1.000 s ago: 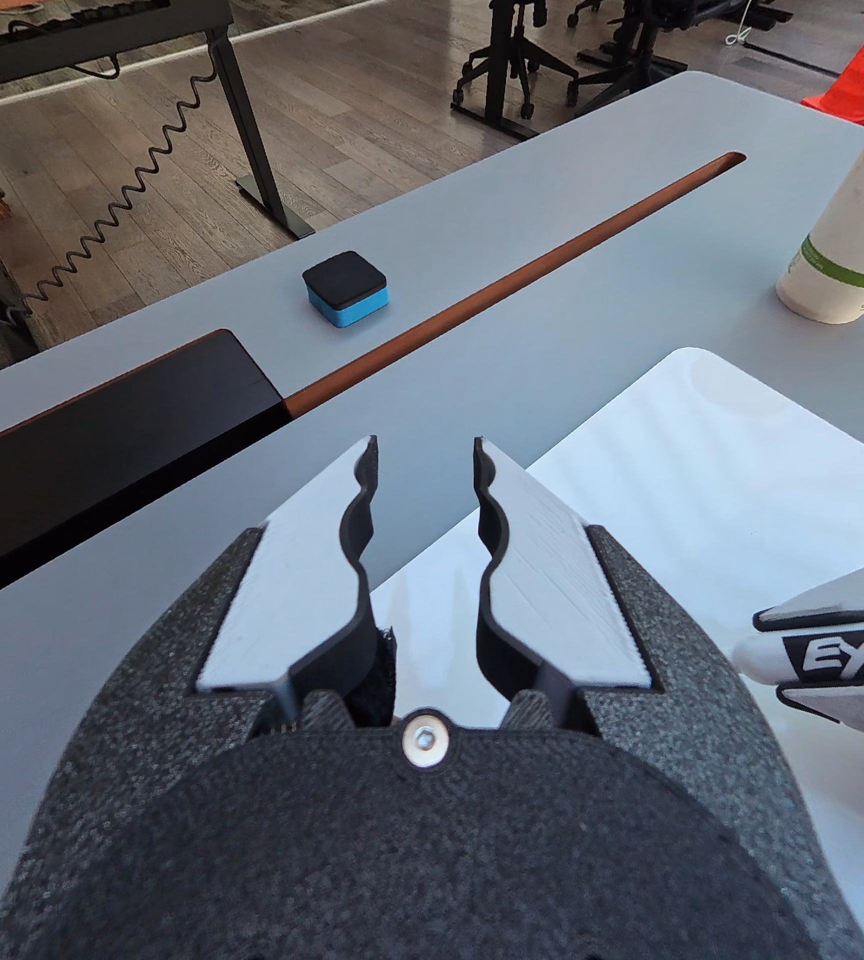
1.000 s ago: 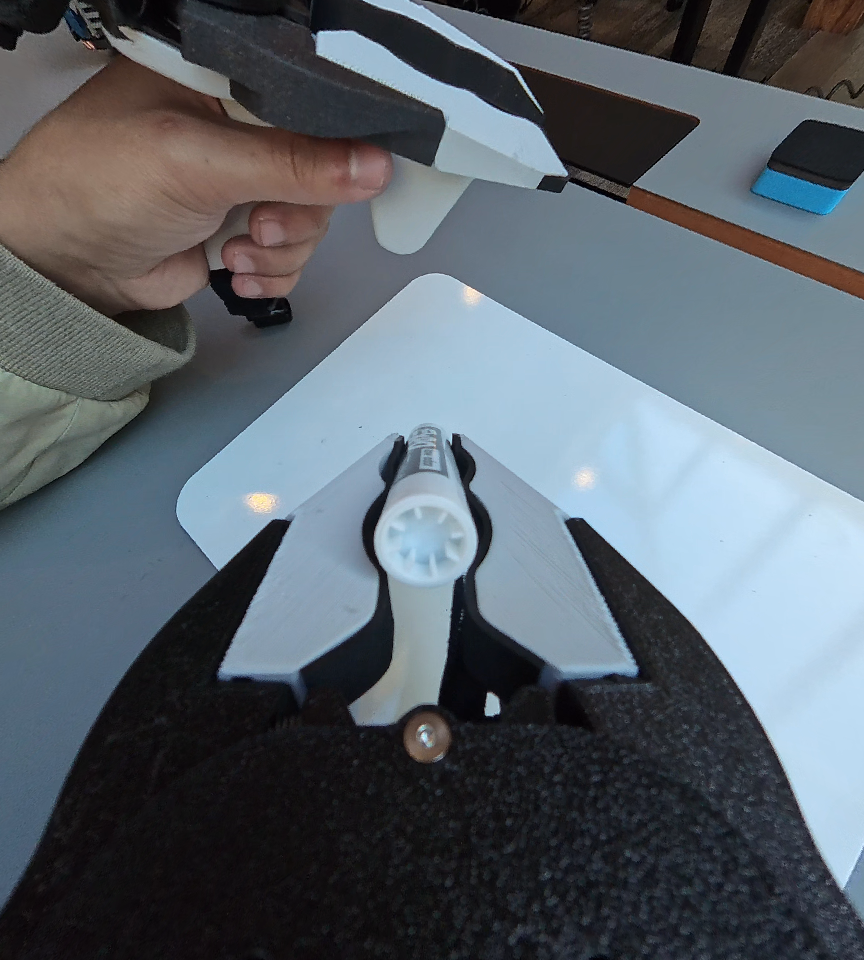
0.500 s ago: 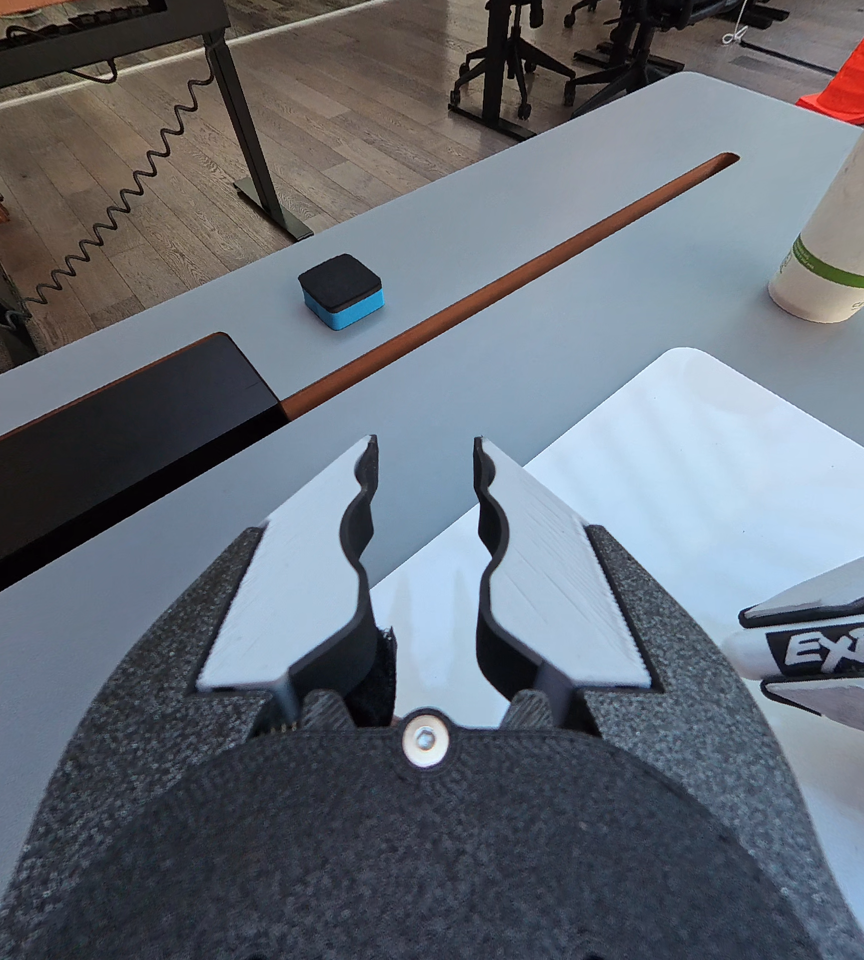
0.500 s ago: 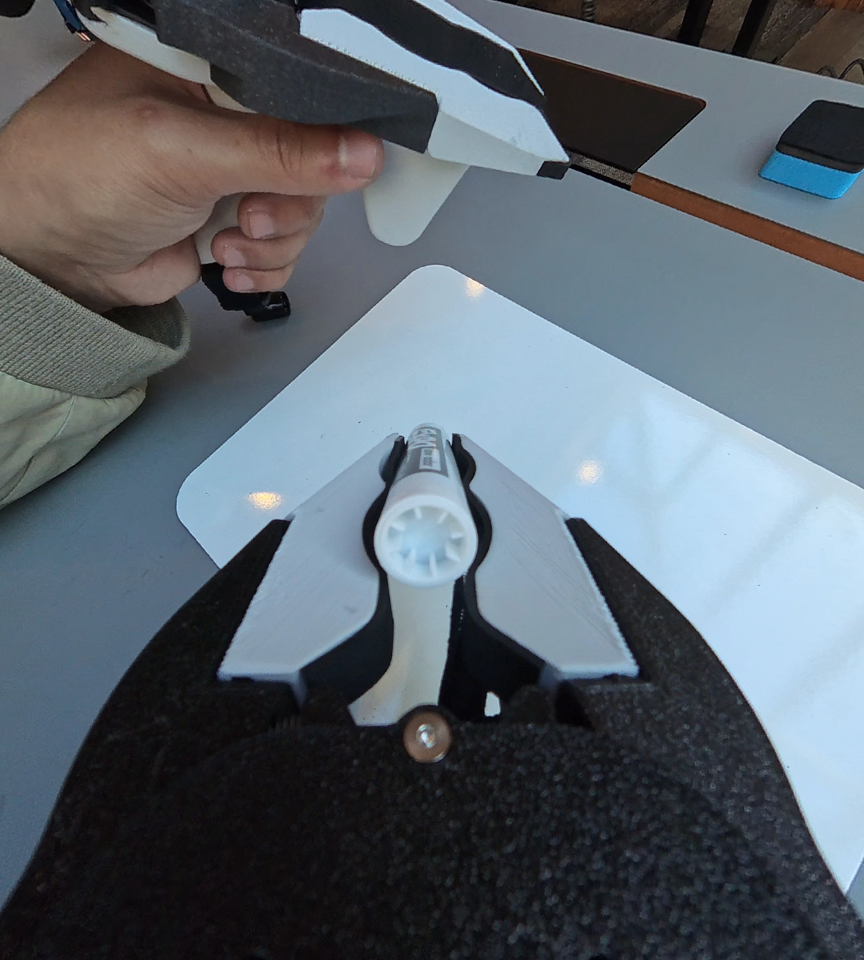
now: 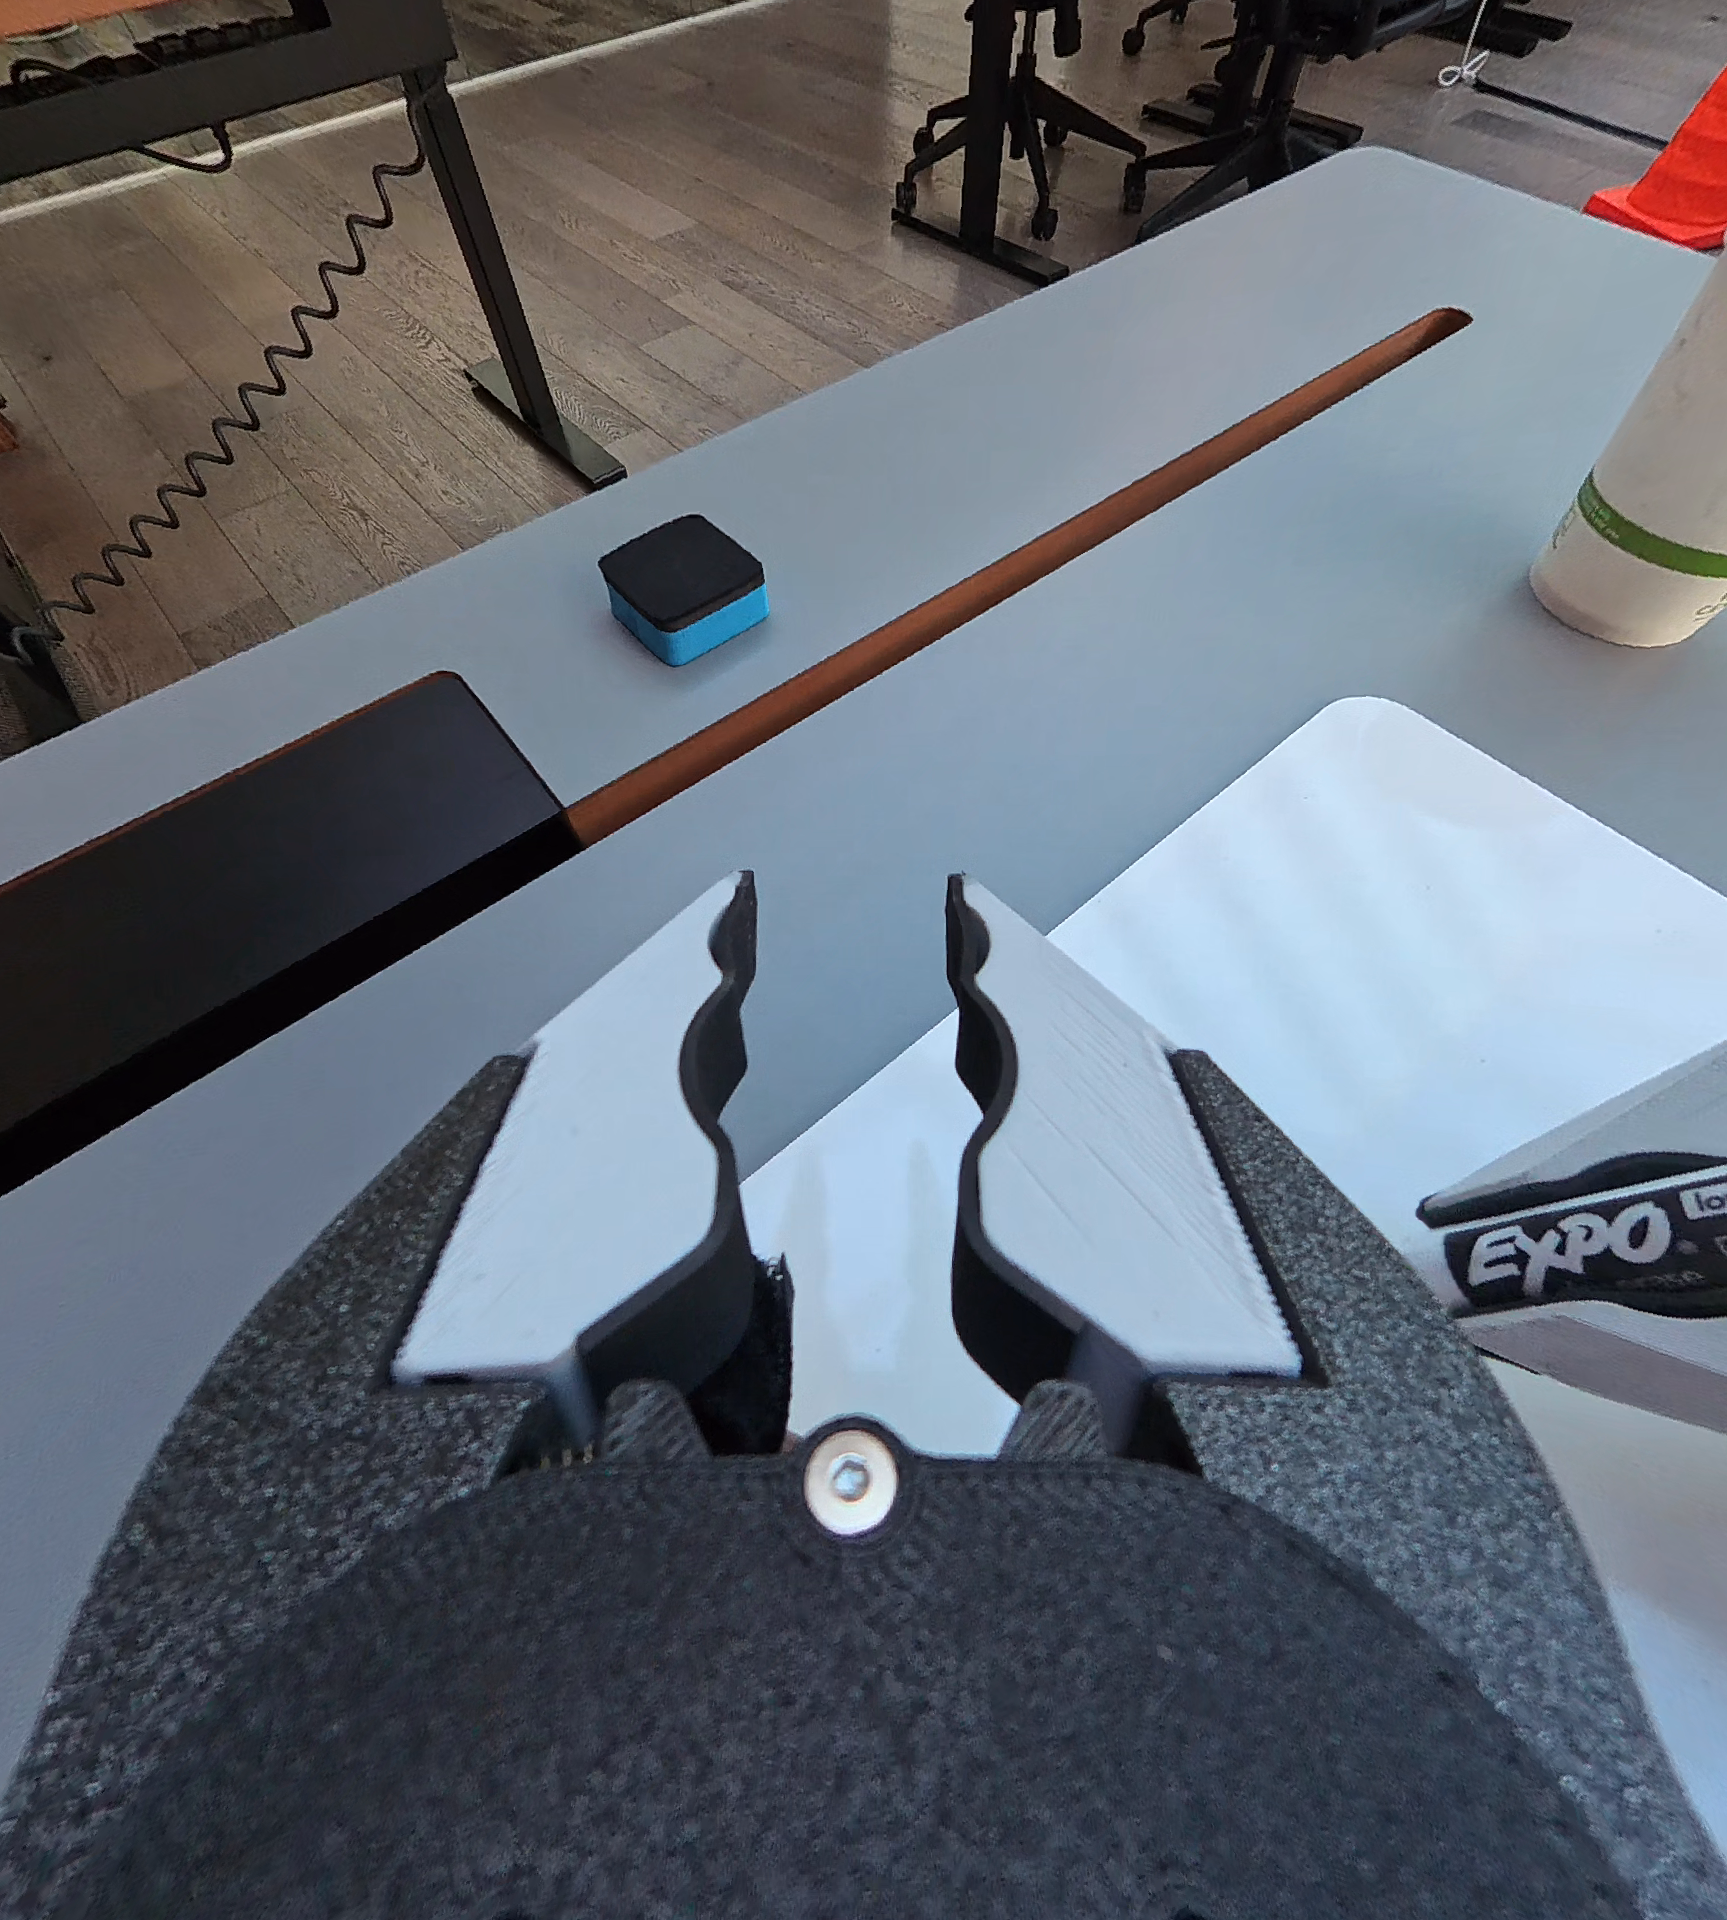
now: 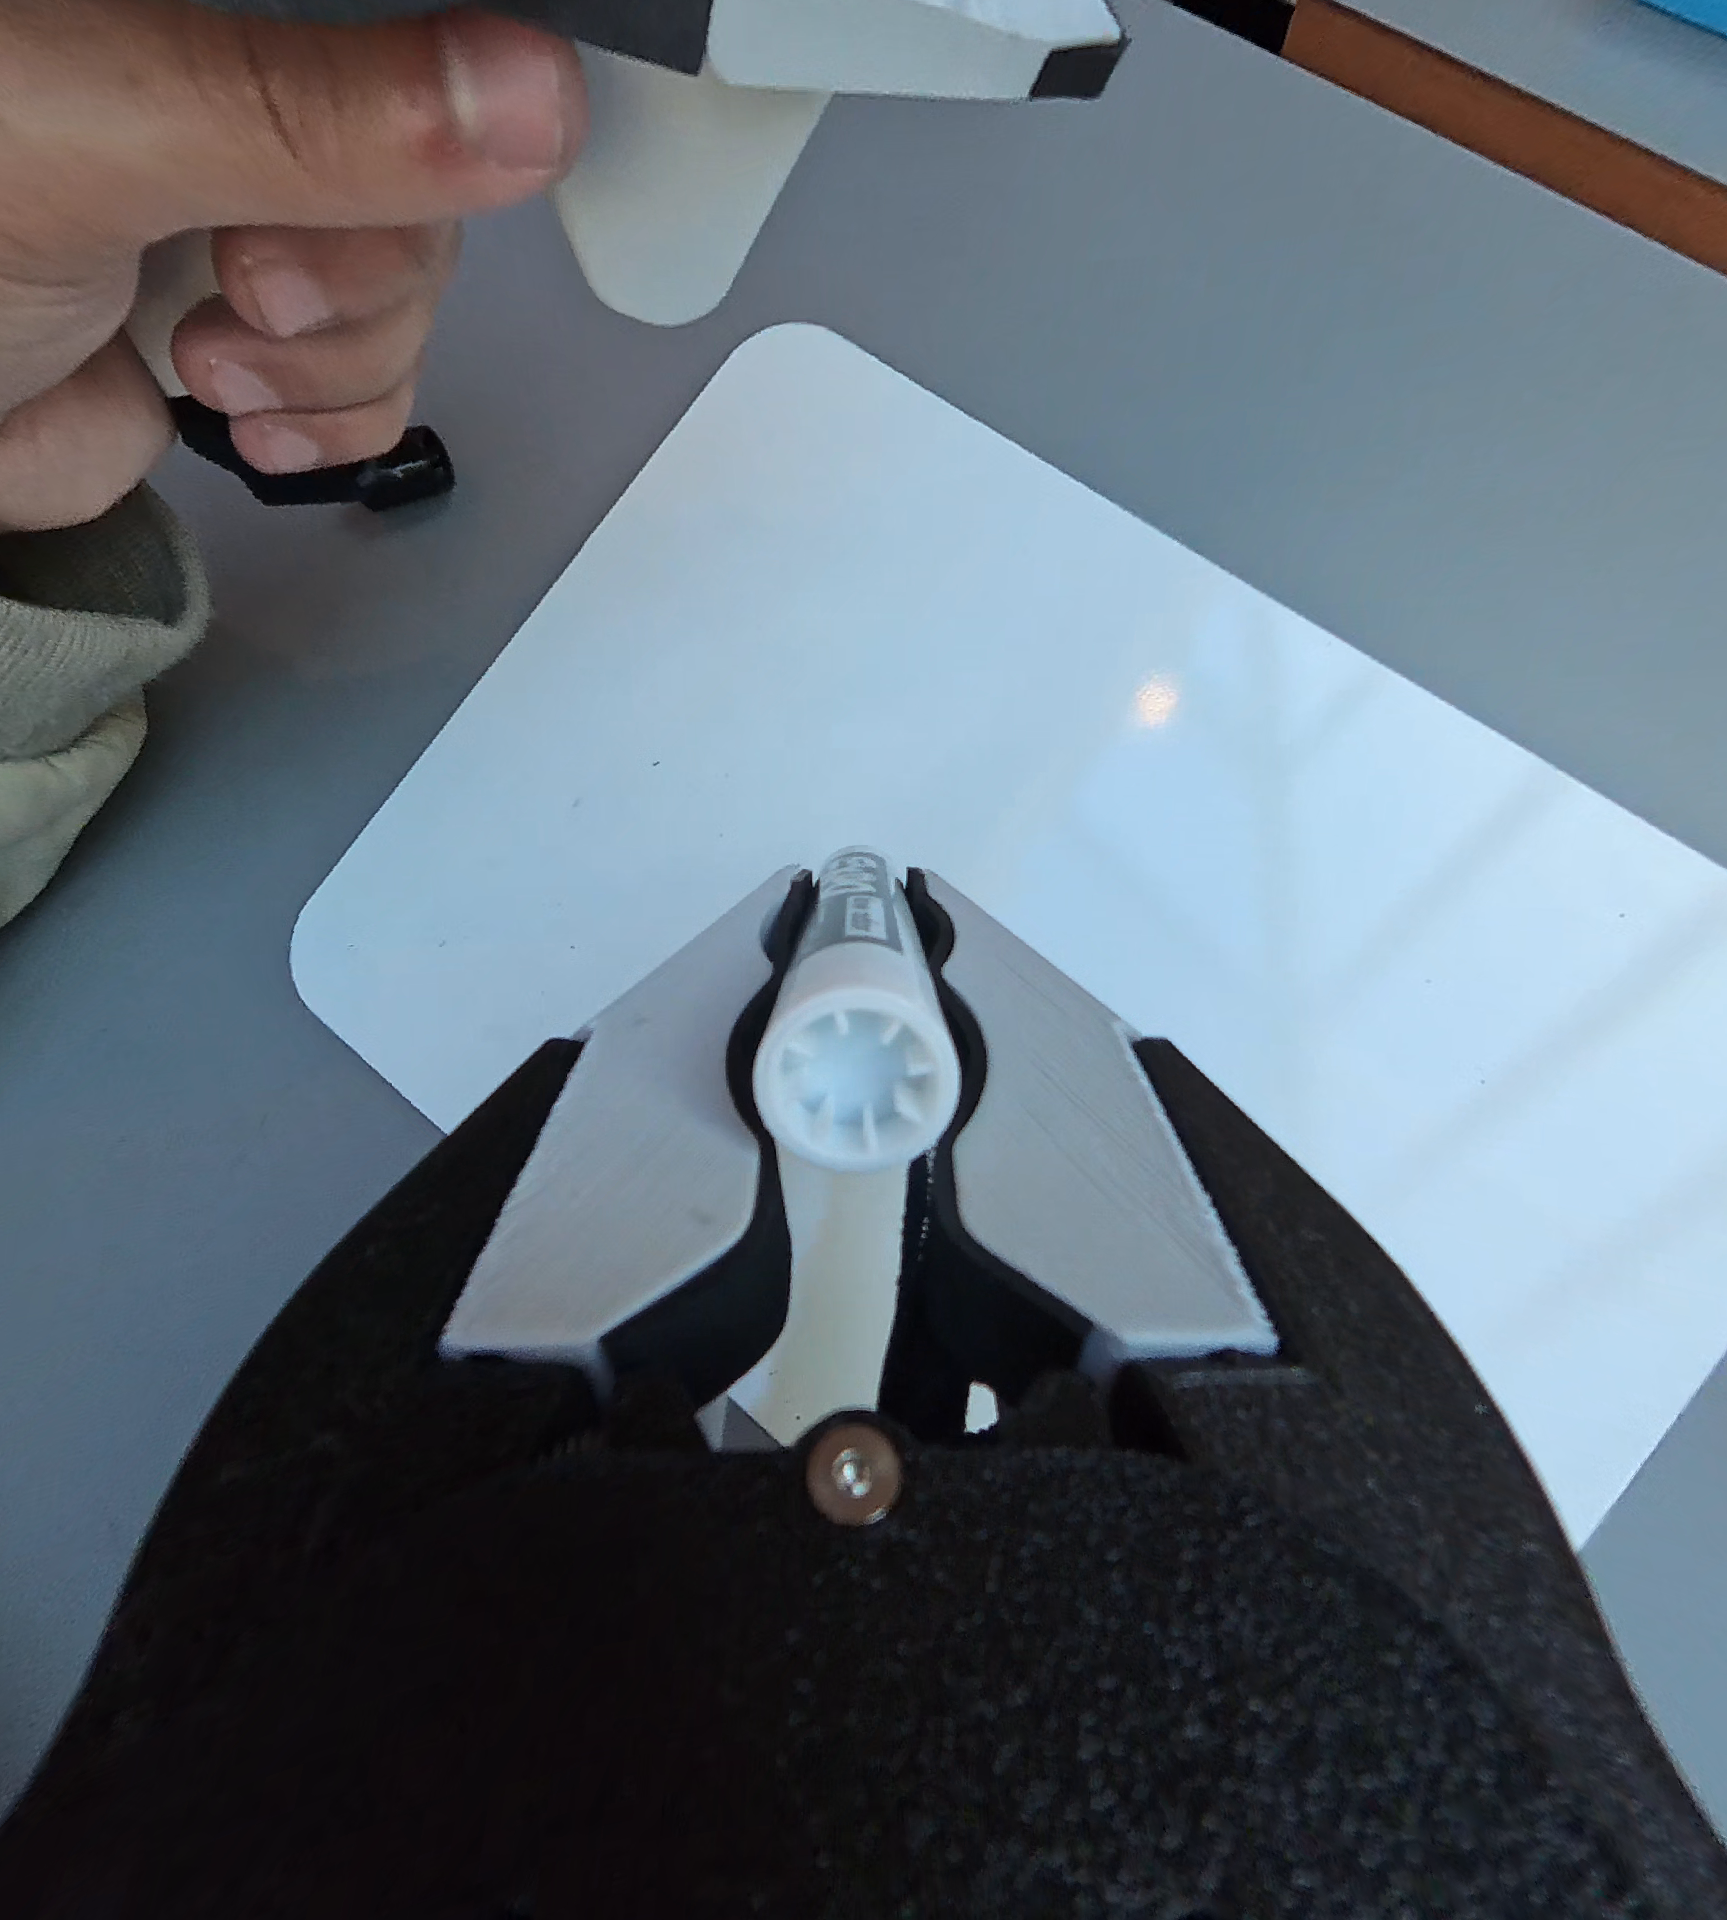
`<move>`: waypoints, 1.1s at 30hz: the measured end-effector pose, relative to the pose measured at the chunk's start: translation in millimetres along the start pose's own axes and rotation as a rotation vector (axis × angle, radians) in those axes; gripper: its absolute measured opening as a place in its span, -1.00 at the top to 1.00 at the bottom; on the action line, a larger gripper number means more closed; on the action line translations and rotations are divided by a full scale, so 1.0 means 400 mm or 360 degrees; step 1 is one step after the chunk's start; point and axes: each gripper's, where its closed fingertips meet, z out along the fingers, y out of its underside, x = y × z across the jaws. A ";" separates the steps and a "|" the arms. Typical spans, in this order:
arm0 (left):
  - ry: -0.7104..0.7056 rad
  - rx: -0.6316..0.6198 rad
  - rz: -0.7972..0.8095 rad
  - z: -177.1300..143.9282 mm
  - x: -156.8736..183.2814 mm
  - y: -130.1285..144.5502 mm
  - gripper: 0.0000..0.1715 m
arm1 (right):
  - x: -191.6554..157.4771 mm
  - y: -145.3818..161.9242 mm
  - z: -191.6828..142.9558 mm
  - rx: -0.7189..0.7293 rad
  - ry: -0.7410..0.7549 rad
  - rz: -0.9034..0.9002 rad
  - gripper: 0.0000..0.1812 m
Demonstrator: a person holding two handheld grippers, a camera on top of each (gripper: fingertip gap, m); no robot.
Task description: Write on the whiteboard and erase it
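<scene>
One paper cup (image 5: 1690,447) upright on grey table (image 5: 1098,582), cut by frame edge, contents not visible. Left gripper (image 5: 851,894) jaws apart, empty, above near corner of white board (image 5: 1410,935). Right gripper (image 6: 857,883) clamped on white marker (image 6: 854,1049), over board; marker tip hidden. Blue-black eraser (image 5: 684,587) beyond table slot (image 5: 994,592), well apart. Hand (image 6: 111,239) grips left gripper handle, partly cropped.

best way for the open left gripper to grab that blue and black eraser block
Probably from straight above, fingers closing across the blue side walls of the eraser block. It lies flat on the grey table, black face up, nothing beside it. The left gripper looks open enough.
</scene>
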 end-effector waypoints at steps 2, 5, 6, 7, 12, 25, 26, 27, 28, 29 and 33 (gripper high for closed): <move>0.0003 0.0003 -0.0002 -0.003 0.000 -0.003 0.58 | 0.000 -0.006 0.003 -0.0058 0.0016 -0.0032 0.80; 0.0006 0.0010 0.0007 -0.006 0.004 -0.008 0.57 | -0.006 -0.014 0.013 -0.0132 0.0030 -0.0086 0.80; 0.0007 0.0011 0.0010 -0.007 0.006 -0.009 0.57 | -0.009 -0.018 0.017 -0.0149 0.0028 -0.0096 0.80; 0.0009 0.0009 0.0013 -0.007 0.008 -0.008 0.57 | -0.009 -0.021 0.020 -0.0166 0.0034 -0.0106 0.80; 0.0011 0.0009 0.0020 -0.010 0.011 -0.009 0.57 | -0.008 -0.028 0.035 -0.0226 0.0025 -0.0111 0.80; 0.0214 0.0078 -0.0017 -0.247 0.132 0.188 0.57 | -0.037 -0.007 0.045 -0.0240 -0.0075 -0.0115 0.80; 0.0196 0.0091 0.0007 -0.264 0.143 0.207 0.57 | -0.042 -0.005 0.039 -0.0223 -0.0070 -0.0114 0.80; 0.0192 0.0091 0.0019 -0.278 0.154 0.226 0.57 | -0.048 0.000 0.031 -0.0210 -0.0070 -0.0107 0.80; 0.0194 0.0093 0.0013 -0.289 0.164 0.241 0.57 | -0.052 0.004 0.022 -0.0187 -0.0063 -0.0102 0.80; 0.0212 0.0091 -0.0009 -0.297 0.173 0.253 0.57 | -0.056 0.009 0.012 -0.0169 -0.0060 -0.0089 0.80; 0.0302 0.0090 -0.0050 -0.313 0.201 0.245 0.56 | -0.080 0.049 -0.022 -0.0152 -0.0053 -0.0065 0.80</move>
